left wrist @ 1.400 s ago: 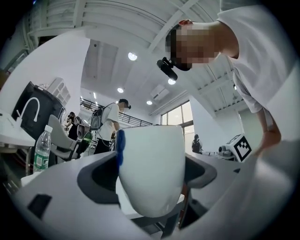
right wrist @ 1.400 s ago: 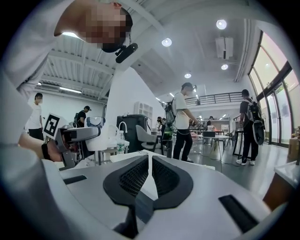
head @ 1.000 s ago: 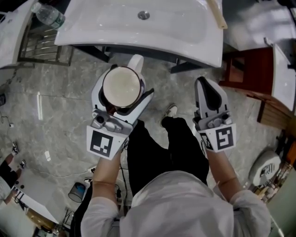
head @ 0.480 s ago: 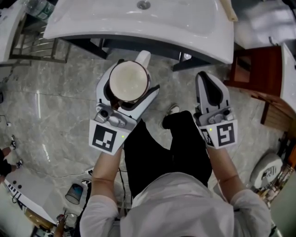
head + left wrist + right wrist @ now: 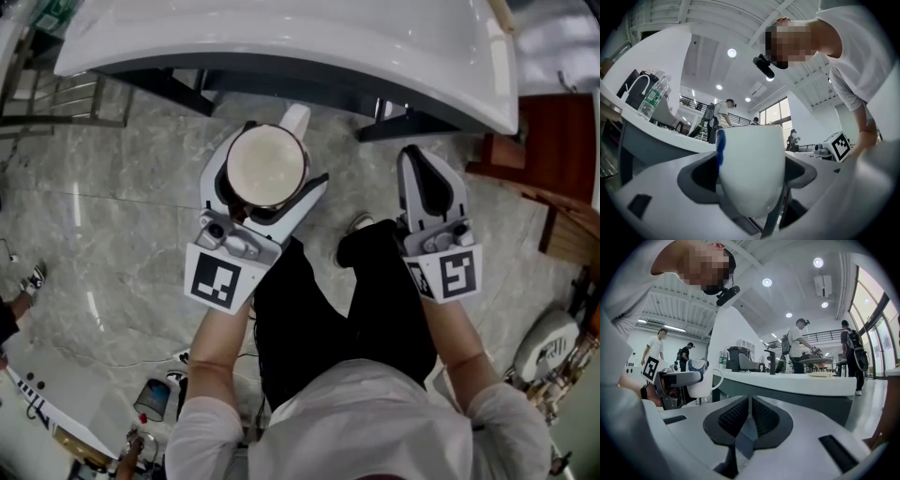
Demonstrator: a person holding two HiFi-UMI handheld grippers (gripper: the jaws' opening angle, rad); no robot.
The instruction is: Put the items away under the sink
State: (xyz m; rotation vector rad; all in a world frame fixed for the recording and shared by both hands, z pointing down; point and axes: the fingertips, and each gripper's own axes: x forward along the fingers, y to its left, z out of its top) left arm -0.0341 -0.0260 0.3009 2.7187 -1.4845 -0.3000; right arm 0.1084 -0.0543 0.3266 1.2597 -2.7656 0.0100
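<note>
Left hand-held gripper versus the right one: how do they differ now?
The left hand-held gripper grips a white mug; the right hand-held gripper holds nothing. The left's jaws stand wide apart around the mug; the right's are shut together. Both point toward the sink.

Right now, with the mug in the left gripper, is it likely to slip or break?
The mug looks glazed and smooth, so it may slip in the left gripper, whose jaws clamp its rounded sides. It seems rigid ceramic, probably breakable if dropped on the stone-like floor. Its handle juts forward, so weight may sit slightly off centre.
</note>
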